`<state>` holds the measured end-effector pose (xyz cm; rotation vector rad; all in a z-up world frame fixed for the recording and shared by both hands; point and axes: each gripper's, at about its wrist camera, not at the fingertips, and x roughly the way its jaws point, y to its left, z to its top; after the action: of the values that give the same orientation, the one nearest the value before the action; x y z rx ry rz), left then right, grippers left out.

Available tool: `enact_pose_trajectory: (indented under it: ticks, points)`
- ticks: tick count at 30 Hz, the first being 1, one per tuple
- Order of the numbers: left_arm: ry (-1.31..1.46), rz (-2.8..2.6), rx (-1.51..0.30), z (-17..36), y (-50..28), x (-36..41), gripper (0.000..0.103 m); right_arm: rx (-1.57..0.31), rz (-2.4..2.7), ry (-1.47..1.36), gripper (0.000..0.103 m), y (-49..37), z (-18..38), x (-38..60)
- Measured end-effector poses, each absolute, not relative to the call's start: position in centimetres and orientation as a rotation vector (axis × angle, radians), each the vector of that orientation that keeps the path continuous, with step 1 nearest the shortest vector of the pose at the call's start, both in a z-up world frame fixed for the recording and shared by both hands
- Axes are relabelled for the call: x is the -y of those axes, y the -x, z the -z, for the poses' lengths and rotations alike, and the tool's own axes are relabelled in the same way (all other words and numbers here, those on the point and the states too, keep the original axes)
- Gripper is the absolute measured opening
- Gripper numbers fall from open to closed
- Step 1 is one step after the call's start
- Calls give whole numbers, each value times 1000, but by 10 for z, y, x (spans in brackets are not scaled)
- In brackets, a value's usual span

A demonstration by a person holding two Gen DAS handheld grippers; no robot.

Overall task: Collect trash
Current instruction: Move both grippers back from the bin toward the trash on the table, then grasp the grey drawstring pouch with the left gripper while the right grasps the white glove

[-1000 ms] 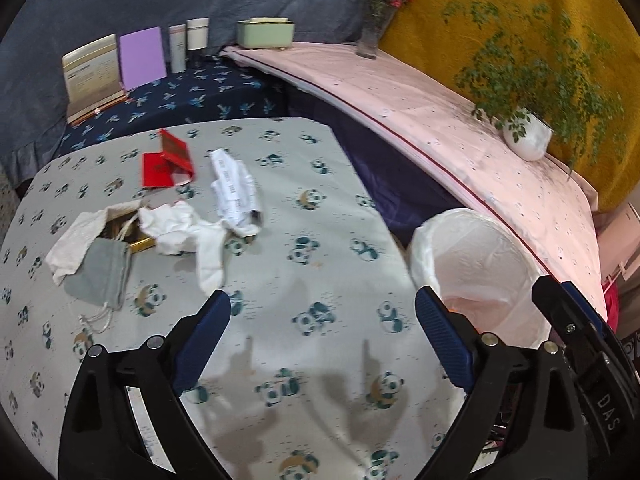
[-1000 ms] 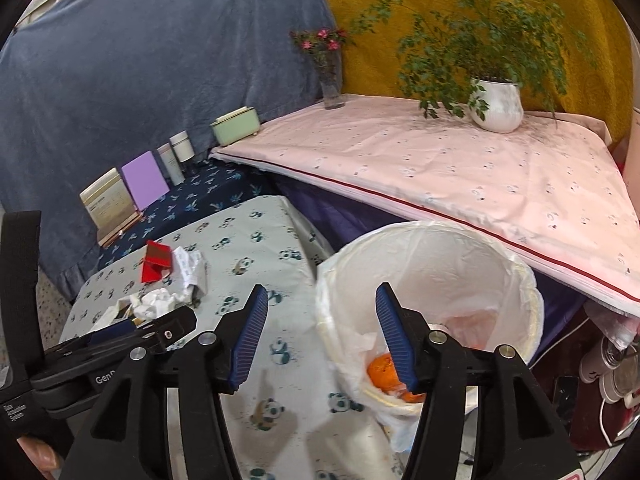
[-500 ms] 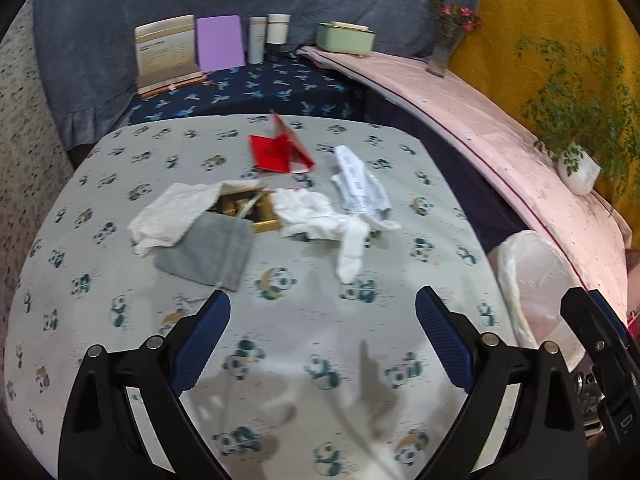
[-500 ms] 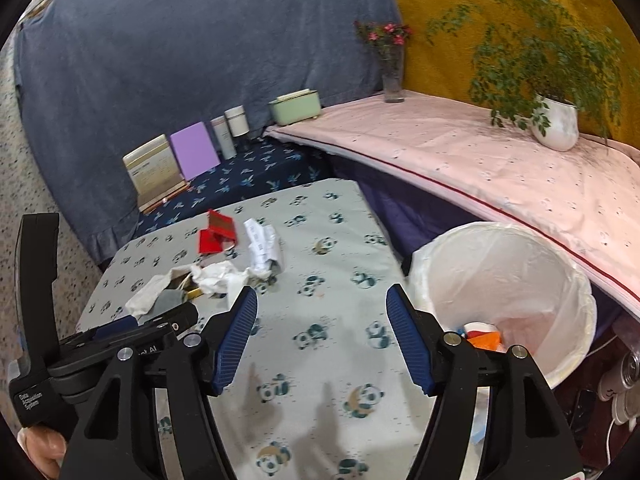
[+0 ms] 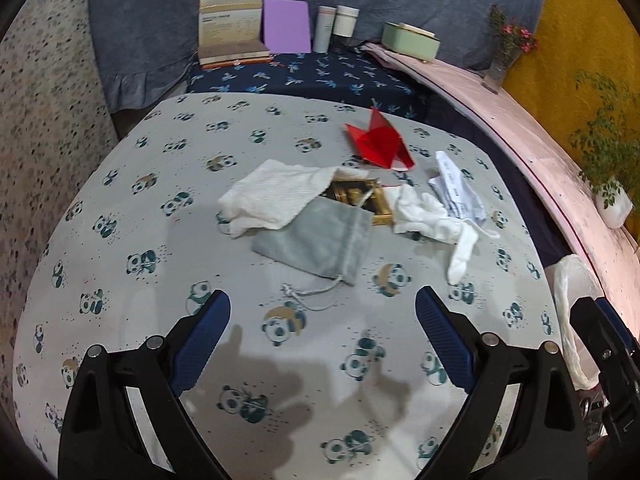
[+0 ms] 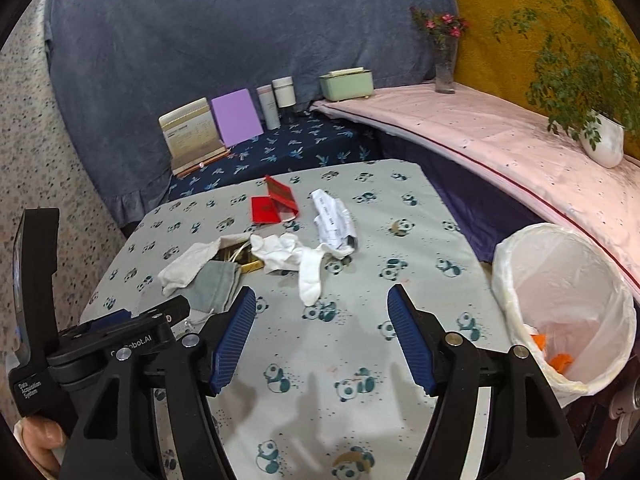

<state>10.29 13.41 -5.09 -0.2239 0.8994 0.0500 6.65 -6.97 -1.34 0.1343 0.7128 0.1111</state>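
Note:
Trash lies in a heap on the panda-print table (image 5: 168,280): a red folded paper (image 5: 378,144) (image 6: 274,206), a crumpled printed slip (image 5: 458,192) (image 6: 334,220), a white crumpled tissue (image 5: 432,220) (image 6: 296,256), a white cloth (image 5: 276,196), a grey drawstring pouch (image 5: 320,240) and a gold box (image 5: 360,196). My left gripper (image 5: 322,312) hangs open just short of the pouch's cord, with nothing between its fingers. My right gripper (image 6: 322,300) is open and empty above the table, short of the tissue. A white-lined bin (image 6: 560,280) (image 5: 568,300) holding orange scraps (image 6: 556,356) stands off the table's right edge.
Behind the table a dark blue shelf carries a booklet (image 5: 230,24), a purple card (image 5: 286,26), two tubes (image 5: 336,26) and a green box (image 5: 410,38). A pink-covered ledge (image 6: 500,148) on the right holds a flower vase (image 6: 444,60) and a potted plant (image 6: 600,140).
Both views have swung left, away from the bin and onto the heap on the table. The right gripper's jaws have widened a little. Nothing was picked up.

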Motion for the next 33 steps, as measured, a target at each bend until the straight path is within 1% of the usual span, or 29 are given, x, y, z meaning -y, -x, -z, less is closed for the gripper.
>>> enact_pose_trajectory:
  ticks: [10,25,29,31,33]
  points:
    - [265,-78,-951,74,-119,-156,91,-760,-143,-117,66,-91,33,45]
    - [277,-90,-1055,112,-184,-139,92,-793,-122,-139,66,-154,54,45]
    - [245,-104,-1057,115,-193,-134,92,-792,-121,-140,66,-175,56,43]
    - [231,-104,-1056,115,-195,-132,88,-794,-124,-136,66,-184,58,40]
    - [206,-108,-1048,114,-194,-130,77,-806,-131,-137,66,-194,64,36]
